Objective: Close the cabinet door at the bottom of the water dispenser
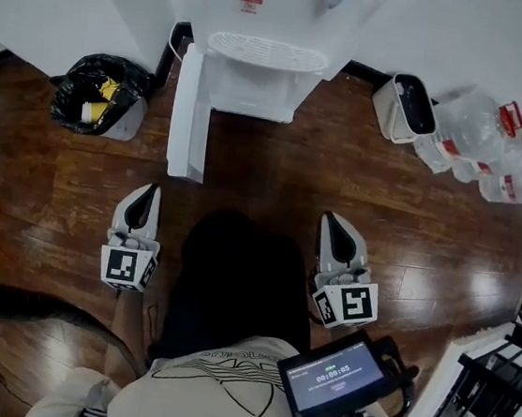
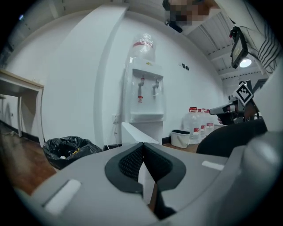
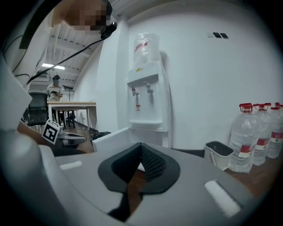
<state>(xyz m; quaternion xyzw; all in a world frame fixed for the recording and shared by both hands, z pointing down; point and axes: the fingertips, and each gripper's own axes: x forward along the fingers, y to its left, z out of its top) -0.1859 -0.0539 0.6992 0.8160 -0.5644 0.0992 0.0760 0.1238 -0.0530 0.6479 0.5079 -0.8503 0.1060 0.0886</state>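
A white water dispenser (image 1: 261, 56) stands against the far wall with a bottle on top (image 2: 142, 48). Its bottom cabinet door (image 1: 189, 114) is swung wide open toward me, hinged on the left. The door also shows in the left gripper view (image 2: 135, 133) and in the right gripper view (image 3: 112, 139). My left gripper (image 1: 149, 191) hovers low over the wood floor, short of the door's free edge, jaws shut and empty. My right gripper (image 1: 329, 221) hangs level with it on the right, also shut and empty.
A bin lined with a black bag (image 1: 100, 93) stands left of the dispenser. A small white bin (image 1: 404, 107) and several water bottles (image 1: 495, 151) stand to the right. A desk (image 2: 17, 84) is far left; a railing (image 1: 503, 393) at lower right.
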